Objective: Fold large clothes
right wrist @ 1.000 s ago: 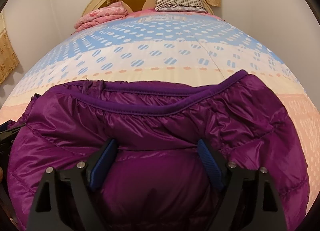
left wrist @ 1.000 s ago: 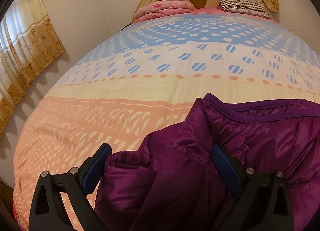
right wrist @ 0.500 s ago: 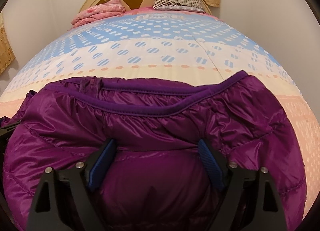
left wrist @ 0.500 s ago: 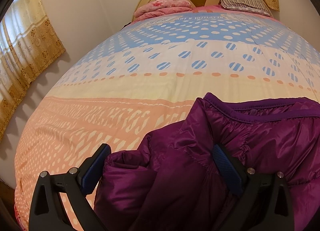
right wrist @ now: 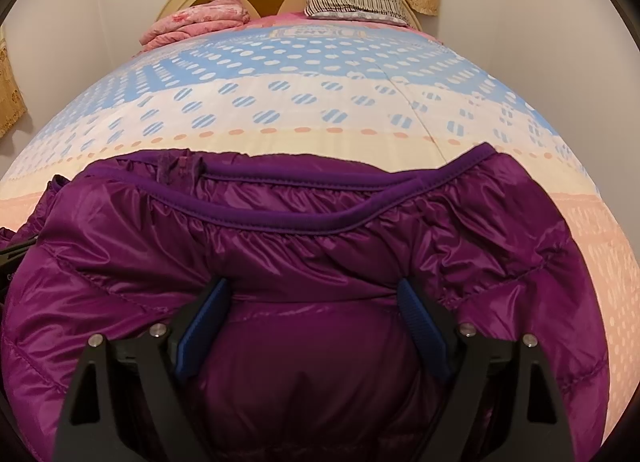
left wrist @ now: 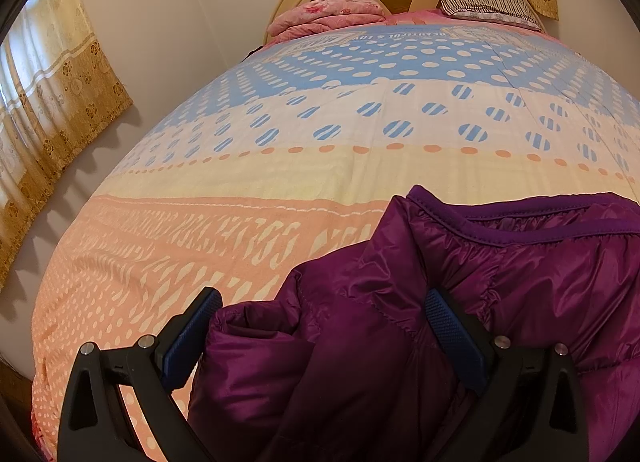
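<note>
Almost nothing has shifted over the last second: the shiny purple quilted down jacket [right wrist: 320, 262] still lies bunched at the lower part of both views, on the dotted pastel bedspread [left wrist: 280, 166]. The left gripper [left wrist: 320, 326] and right gripper [right wrist: 316, 318] both stand spread wide over its puffy fabric, neither visibly pinching, so I judge the fold is paused.

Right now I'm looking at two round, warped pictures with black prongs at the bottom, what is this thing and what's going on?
Each picture comes from a fisheye camera on a hand-held gripper; a person carries one in each hand. The black prongs with blue pads are its jaws. One view looks along the left gripper, the other along the right gripper. Both point down at a purple puffer jacket lying on a bed with a dotted quilt, pillows at the far end. Both jaws stand wide open over the jacket's padding, so nothing is gripped.
</note>
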The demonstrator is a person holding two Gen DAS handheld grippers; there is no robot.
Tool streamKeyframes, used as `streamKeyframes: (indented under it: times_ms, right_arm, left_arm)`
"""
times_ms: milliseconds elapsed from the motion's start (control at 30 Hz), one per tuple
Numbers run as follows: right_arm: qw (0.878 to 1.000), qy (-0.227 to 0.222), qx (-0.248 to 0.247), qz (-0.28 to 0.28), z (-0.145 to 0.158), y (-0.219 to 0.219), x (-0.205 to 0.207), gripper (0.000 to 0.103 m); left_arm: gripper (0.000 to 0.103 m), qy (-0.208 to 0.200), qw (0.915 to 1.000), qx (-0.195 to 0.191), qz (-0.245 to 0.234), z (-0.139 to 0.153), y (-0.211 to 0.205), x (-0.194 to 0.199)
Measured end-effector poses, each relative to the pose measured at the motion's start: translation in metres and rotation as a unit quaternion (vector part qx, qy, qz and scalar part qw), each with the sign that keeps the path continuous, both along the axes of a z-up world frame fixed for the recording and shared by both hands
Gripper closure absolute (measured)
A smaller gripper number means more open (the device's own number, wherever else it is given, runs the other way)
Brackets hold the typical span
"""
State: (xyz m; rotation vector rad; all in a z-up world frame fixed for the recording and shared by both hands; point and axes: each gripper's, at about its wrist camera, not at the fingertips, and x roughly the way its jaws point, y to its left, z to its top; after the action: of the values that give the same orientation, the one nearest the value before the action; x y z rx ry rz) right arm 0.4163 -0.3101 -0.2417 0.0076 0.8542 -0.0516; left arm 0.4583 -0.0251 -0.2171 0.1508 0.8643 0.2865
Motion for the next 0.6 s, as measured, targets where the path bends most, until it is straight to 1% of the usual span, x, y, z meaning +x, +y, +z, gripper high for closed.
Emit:
streamKeyframes:
  times_ms: [100,200,267,300,367,433,467,533,600]
  right_arm:
    - [1.0,0.0,-0.001,0.0,0.0,0.0,0.0,0.016]
    - [1.0,0.006,-0.004,-0.001,0.001,0.0,0.001,0.016]
    - [1.0,0.006,-0.01,-0.015,0.011,0.0,-0.002,0.017]
    - [1.0,-0.002,-0.005,-0.023,0.017,0.001,-0.005,0.018]
    - [0.998,-0.037,0.007,-0.048,0.035,0.004,-0.016,0.018]
    - [0.997,-0.054,0.006,-0.047,0.045,0.014,-0.021,0.018]
    - [0.998,-0.056,0.003,-0.041,0.047,0.019,-0.022,0.018]
    - [0.998,-0.053,-0.01,-0.028,0.044,0.031,-0.021,0.018]
    - [0.998,-0.045,-0.017,-0.029,0.033,0.034,-0.018,0.018]
  left_arm:
    - [0.001,0.002,1.0,0.001,0.001,0.001,-0.001,0.0]
    - [0.001,0.003,0.9999,0.009,0.011,0.01,-0.003,-0.005]
    - [0.001,-0.012,0.9998,-0.014,0.006,0.026,-0.006,-0.018]
    - [0.001,-0.03,0.9992,-0.027,0.001,0.037,-0.009,-0.027]
    - [0.001,-0.057,0.9975,-0.039,-0.013,0.053,-0.019,-0.041]
    - [0.001,-0.066,0.9965,-0.04,-0.031,0.06,-0.034,-0.049]
    - [0.001,-0.066,0.9963,-0.038,-0.039,0.06,-0.042,-0.05]
    - [0.001,-0.059,0.9968,-0.023,-0.049,0.051,-0.056,-0.049]
    - [0.001,-0.036,0.9985,-0.008,-0.041,0.033,-0.059,-0.042]
